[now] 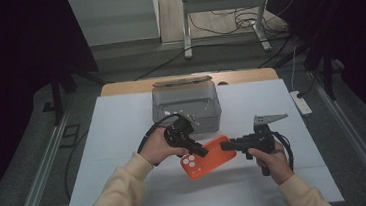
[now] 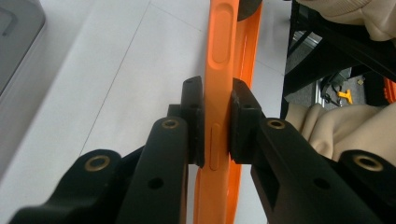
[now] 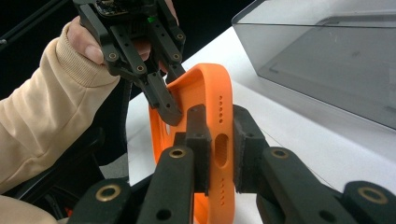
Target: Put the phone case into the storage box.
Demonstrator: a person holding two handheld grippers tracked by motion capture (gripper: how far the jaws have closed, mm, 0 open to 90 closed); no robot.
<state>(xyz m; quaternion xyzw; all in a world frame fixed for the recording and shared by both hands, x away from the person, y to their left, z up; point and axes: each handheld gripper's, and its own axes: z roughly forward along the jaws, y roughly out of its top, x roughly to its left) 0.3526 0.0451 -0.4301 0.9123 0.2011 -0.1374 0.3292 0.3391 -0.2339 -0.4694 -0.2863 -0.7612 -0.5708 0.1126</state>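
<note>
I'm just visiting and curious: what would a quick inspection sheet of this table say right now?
Surface: white table, wooden strip at far edge.
Job's things: orange phone case held above the table; clear grey box behind it.
Clutter: nothing seen.
Tongs: left tongs and right tongs each clamp an edge of the case.
Cables: black cable trails from the left tongs; more cables on the floor.
Surroundings: metal frame legs, power strip, dark curtains.

Both forearms wear cream sleeves [image 1: 121, 188] with ribbed cuffs. Each claw, left [image 1: 201, 151] and right [image 1: 226, 146], is matte black with brass-ringed screw holes along its links and a black cable [image 1: 148, 133] trailing; a grey three-cornered plate [image 1: 268, 119] tops the right one.
</note>
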